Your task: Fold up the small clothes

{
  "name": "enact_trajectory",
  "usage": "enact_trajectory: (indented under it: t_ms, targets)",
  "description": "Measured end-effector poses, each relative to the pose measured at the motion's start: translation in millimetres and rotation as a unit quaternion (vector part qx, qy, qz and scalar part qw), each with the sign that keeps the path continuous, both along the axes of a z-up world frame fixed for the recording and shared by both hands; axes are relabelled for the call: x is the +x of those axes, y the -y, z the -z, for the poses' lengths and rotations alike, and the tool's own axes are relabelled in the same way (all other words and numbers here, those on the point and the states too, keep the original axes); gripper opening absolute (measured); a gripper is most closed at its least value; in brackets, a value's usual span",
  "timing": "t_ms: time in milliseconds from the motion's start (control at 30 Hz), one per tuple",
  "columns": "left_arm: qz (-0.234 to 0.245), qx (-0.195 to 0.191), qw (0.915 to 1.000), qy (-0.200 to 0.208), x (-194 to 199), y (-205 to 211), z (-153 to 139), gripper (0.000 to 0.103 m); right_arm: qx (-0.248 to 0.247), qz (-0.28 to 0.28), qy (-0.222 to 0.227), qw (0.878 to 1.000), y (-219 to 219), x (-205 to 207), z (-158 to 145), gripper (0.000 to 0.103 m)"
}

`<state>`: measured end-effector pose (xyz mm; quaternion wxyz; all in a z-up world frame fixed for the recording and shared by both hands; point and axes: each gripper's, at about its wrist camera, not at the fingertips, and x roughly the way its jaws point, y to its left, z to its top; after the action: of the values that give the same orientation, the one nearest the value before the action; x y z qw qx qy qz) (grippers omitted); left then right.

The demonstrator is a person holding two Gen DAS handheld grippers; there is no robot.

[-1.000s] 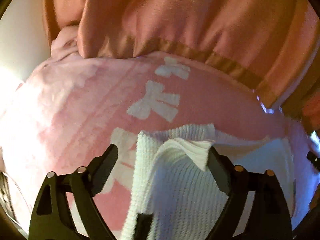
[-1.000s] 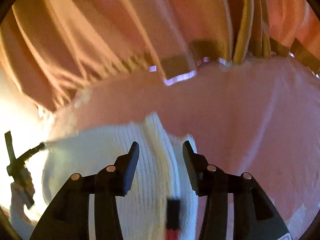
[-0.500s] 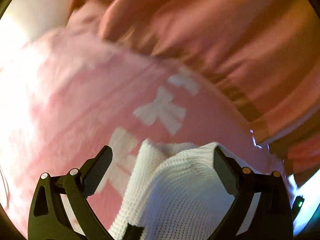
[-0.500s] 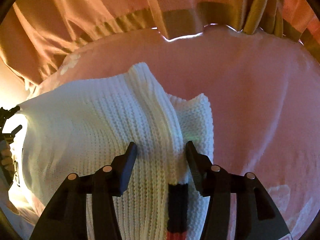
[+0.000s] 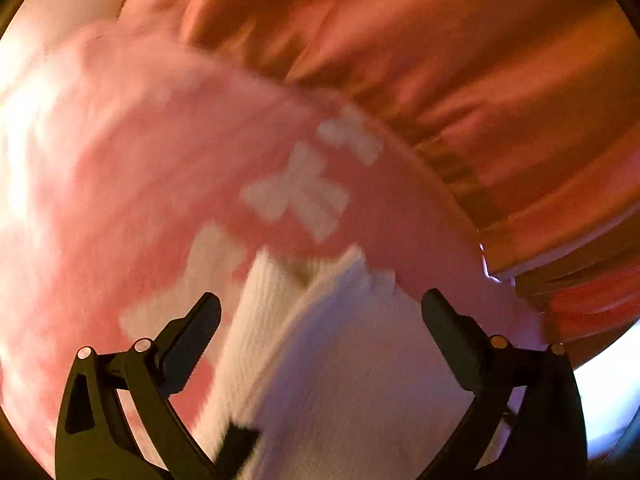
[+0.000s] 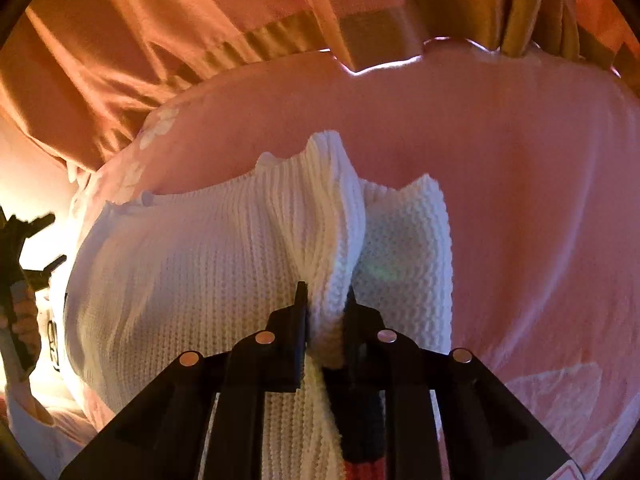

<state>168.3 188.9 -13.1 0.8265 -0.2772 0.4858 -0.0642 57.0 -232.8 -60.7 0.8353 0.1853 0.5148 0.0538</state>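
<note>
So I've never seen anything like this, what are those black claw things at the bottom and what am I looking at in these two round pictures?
They are two hand-held grippers, each with a fisheye camera looking along its fingers. One picture is from the left gripper, standing open over a white knit garment. The other is from the right gripper, shut on a ridge of that knit. The garment lies on a pink blanket with white bows; orange curtains hang behind.

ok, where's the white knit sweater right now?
The white knit sweater lies on the pink bow-print blanket; in the right wrist view the right gripper pinches its ribbed fold, while the open left gripper straddles its other end.
</note>
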Motion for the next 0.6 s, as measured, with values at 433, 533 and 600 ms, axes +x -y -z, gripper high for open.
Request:
enact_trajectory:
  t_ms: [433, 533, 600]
  targets:
    - [0.118, 0.077, 0.9893, -0.039, -50, 18, 14, 0.009, 0.001, -0.018, 0.05, 0.999, -2, -36, -38, 0.011]
    - [0.107, 0.076, 0.9913, -0.011, -63, 7, -8, 0.009, -0.031, -0.017, 0.076, 0.997, 5, -51, -57, 0.011]
    - [0.099, 0.097, 0.9897, -0.036, -60, 4, 3, 0.009, -0.037, -0.011, 0.011, 0.999, 10, -43, -23, 0.012]
